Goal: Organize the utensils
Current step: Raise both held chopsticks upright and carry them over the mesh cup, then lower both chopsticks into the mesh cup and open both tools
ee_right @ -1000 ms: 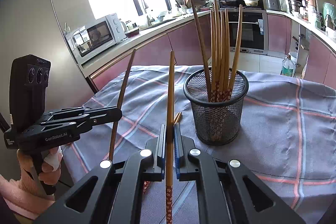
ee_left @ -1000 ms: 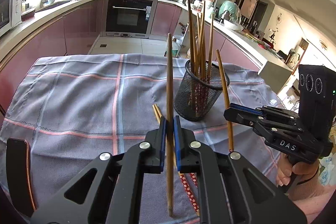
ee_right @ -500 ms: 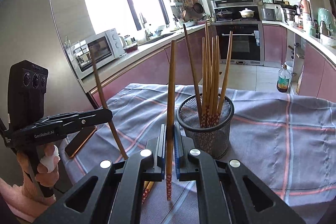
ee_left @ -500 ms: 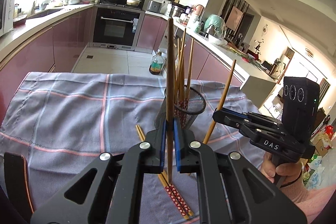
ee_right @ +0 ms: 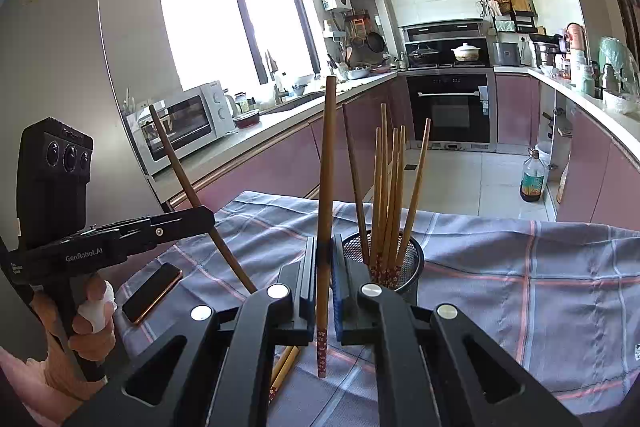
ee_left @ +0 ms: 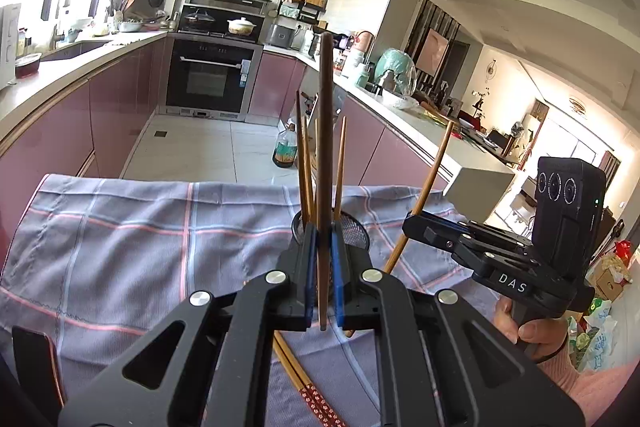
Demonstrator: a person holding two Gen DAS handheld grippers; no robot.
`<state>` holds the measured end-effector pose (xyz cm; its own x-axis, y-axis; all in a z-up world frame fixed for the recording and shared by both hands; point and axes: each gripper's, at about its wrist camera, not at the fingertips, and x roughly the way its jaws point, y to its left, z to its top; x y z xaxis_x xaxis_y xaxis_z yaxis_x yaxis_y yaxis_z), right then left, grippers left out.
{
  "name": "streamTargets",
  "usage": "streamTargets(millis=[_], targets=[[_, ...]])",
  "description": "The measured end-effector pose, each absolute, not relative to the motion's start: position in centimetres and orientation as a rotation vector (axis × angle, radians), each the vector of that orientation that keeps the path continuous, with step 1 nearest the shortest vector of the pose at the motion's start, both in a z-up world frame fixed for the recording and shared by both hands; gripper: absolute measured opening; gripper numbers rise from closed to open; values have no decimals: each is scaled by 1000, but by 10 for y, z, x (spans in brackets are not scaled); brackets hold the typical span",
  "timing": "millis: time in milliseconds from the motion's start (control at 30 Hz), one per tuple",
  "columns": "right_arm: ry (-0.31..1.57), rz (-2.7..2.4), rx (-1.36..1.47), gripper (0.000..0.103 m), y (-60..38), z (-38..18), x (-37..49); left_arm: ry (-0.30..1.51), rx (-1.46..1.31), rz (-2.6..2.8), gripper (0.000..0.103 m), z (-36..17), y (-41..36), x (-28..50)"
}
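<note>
My left gripper (ee_left: 322,227) is shut on a plain brown chopstick (ee_left: 324,131) that stands upright, lifted off the checked cloth (ee_left: 132,247). Behind its fingers sits the black mesh holder (ee_left: 357,231) with several chopsticks standing in it. My right gripper (ee_right: 325,239) is shut on a chopstick (ee_right: 327,163) with a red flowered end, close to the left of the holder (ee_right: 404,269). In each view the other gripper shows to the side: the right gripper (ee_left: 414,225) and the left gripper (ee_right: 206,217), each holding its stick aslant. Two loose chopsticks (ee_left: 298,377) lie on the cloth under the grippers.
A dark phone (ee_right: 152,293) lies on the cloth near the left hand. The table's far edge drops to a tiled floor with an oil bottle (ee_right: 532,177). Kitchen counters and an oven stand beyond.
Both grippers have risen with their chopsticks, whose lower ends are now well off the cloth. The holder sits lower in both views, and the two sticks tilt more.
</note>
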<state>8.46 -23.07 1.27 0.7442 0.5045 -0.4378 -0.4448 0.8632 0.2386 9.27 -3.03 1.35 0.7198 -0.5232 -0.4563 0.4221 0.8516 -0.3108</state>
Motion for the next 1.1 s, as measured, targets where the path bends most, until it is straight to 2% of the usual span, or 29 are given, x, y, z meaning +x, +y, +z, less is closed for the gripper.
streamTargets(millis=[667, 1100], targets=[[399, 485, 107, 6, -241, 49, 94, 459, -196, -554, 8, 65, -42, 112], [376, 452, 115, 6, -238, 52, 112, 448, -187, -553, 8, 73, -54, 132]])
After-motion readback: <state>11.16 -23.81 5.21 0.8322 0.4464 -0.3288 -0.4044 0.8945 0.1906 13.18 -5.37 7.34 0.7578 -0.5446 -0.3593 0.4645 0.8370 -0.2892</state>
